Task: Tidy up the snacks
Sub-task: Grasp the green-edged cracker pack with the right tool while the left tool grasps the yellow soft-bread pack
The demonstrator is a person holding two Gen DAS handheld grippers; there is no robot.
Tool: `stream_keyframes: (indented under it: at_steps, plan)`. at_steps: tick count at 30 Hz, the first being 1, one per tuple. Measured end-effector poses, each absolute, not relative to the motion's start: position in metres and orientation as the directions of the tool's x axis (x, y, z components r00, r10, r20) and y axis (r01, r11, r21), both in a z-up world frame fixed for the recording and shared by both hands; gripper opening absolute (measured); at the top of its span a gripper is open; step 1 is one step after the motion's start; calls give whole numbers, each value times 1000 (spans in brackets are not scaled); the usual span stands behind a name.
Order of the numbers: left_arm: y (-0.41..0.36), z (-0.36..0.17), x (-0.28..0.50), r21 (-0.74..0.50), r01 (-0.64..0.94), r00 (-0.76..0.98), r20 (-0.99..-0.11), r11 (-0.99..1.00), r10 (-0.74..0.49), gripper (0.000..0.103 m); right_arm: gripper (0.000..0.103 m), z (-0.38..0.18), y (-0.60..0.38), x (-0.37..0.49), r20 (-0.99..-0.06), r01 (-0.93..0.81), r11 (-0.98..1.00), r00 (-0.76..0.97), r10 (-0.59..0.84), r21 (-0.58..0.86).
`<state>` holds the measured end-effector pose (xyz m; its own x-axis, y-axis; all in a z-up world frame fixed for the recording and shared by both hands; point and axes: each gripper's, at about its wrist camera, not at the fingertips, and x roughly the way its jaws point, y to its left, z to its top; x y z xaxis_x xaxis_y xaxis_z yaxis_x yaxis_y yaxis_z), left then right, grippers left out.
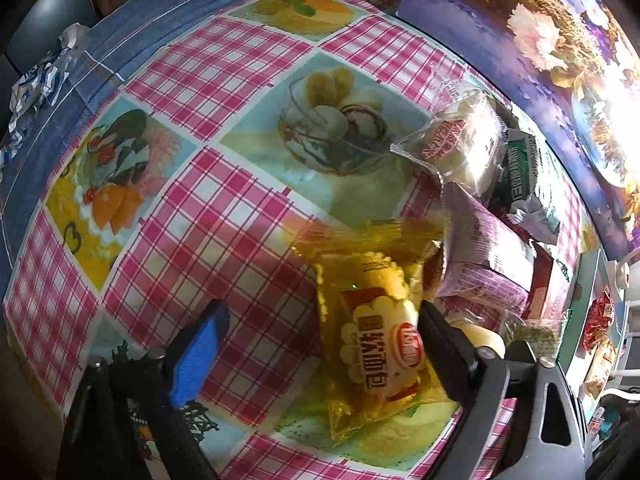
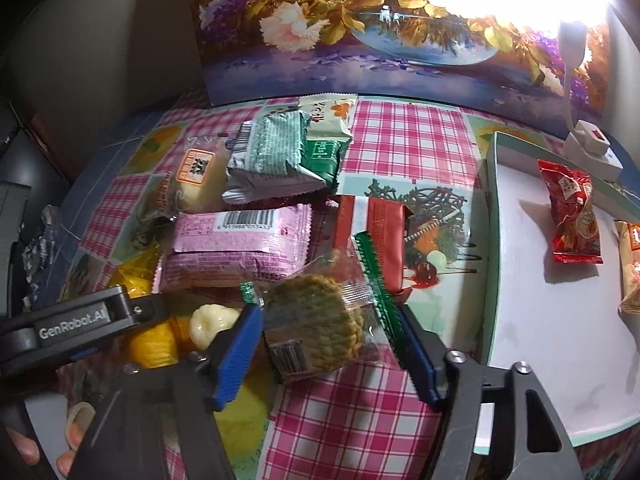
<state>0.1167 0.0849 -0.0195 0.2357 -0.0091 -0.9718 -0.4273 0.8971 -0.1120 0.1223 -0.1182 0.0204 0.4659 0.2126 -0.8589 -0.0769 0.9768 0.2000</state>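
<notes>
In the left wrist view a yellow bread packet (image 1: 376,344) lies on the pink checked tablecloth (image 1: 224,64). My left gripper (image 1: 320,320) stands open around it. The right finger touches the packet's side, and the blue pad (image 1: 200,356) on the left is well clear of it. In the right wrist view my right gripper (image 2: 328,316) is shut on a round cookie in a clear wrapper with green ends (image 2: 320,328), both blue pads against the wrapper. The yellow bread packet (image 2: 152,344) shows at the lower left.
A pile of snacks lies behind: a pink packet (image 2: 236,248), green-and-white packets (image 2: 272,156), a red packet (image 2: 380,232) and clear-wrapped bread (image 2: 196,176). A teal-rimmed white tray (image 2: 492,240) on the right holds a red packet (image 2: 572,216). A flower picture (image 2: 360,20) stands at the back.
</notes>
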Motion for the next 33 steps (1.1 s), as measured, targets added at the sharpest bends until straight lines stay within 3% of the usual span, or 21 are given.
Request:
stream_keyframes:
  at_steps: [2, 5, 6, 16, 20, 33]
  plan:
    - [84, -18, 118, -121, -417, 244, -970, 901, -17, 71, 52, 23, -119, 121, -854, -77, 976, 474, 215, 203]
    - [80, -16, 120, -125, -402, 252, -968, 907, -21, 50, 50, 23, -121, 121, -852, -75, 972, 469, 231, 223]
    - [78, -16, 122, -126, -399, 253, -967, 908, -23, 48, 50, 23, -121, 121, -853, -75, 971, 466, 236, 227]
    - [83, -19, 127, -125, -418, 254, -967, 900, -17, 48, 51, 15, -127, 120, -856, -68, 954, 427, 291, 291]
    - [88, -19, 125, -120, -419, 251, -968, 900, -13, 48, 62, 11, -124, 119, -866, -83, 957, 410, 287, 278]
    - [97, -20, 114, -109, -414, 250, -968, 904, -3, 48, 72, 6, -102, 108, -877, -146, 975, 430, 214, 166]
